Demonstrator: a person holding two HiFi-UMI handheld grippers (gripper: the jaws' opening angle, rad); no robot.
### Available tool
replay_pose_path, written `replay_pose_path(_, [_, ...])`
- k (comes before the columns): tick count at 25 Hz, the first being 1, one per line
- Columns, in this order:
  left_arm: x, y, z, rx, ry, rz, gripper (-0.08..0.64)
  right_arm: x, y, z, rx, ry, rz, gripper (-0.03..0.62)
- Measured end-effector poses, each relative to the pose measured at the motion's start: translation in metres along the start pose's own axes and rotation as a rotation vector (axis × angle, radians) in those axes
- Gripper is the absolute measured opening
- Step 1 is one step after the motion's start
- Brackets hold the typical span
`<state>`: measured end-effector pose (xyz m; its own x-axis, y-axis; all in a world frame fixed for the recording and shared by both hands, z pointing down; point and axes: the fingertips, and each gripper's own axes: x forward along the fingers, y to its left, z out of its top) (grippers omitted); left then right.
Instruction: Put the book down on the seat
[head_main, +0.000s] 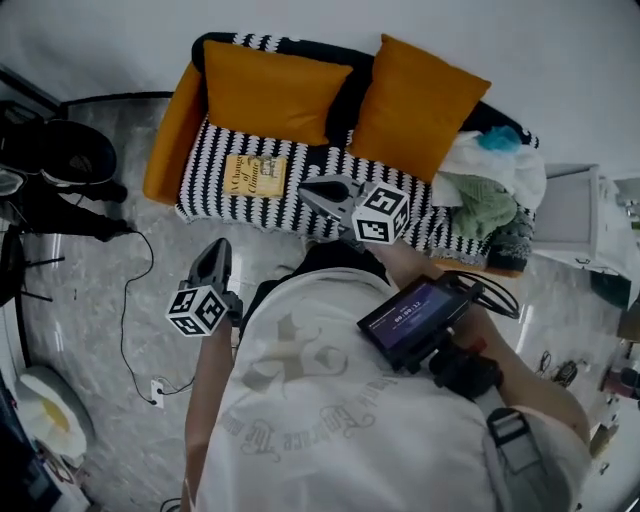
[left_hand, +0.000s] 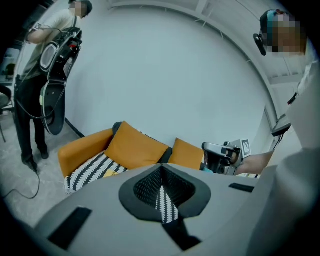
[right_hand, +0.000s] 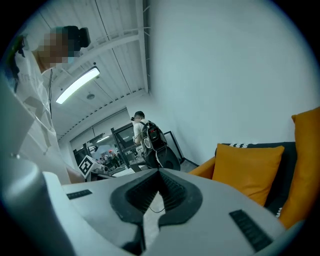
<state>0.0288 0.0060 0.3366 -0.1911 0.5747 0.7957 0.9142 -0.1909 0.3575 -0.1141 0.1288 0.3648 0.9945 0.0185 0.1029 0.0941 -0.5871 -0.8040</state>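
Observation:
The yellow book (head_main: 256, 175) lies flat on the striped seat (head_main: 210, 150) of the sofa, left of the middle; a corner of the book (left_hand: 111, 173) shows in the left gripper view. My left gripper (head_main: 214, 250) is shut and holds nothing; it hangs over the floor in front of the sofa, below the book. Its jaws (left_hand: 161, 167) meet, pointing at the seat. My right gripper (head_main: 310, 189) hovers at the seat's front edge, right of the book, also shut and holding nothing. In the right gripper view the right gripper (right_hand: 159, 171) points leftward past the sofa's end.
Two orange cushions (head_main: 268, 90) (head_main: 415, 100) lean on the sofa back. A heap of clothes (head_main: 490, 190) fills the right end. A white box (head_main: 570, 210) stands to the right. A cable (head_main: 135, 300) and black equipment (head_main: 60, 160) lie left. A person (left_hand: 45, 75) stands beyond.

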Motion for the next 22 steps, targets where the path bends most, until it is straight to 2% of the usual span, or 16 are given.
replay_pose_path(6, [0.003,-0.005,0.009,0.046,0.014,-0.031,0.011,0.001,0.004,-0.01,-0.007,-0.003,-0.007,0.014])
replay_pose_path(22, [0.005,-0.001,0.0,0.01,-0.012,-0.023,0.012,0.006,0.003,-0.016,-0.008,0.043,-0.008,0.014])
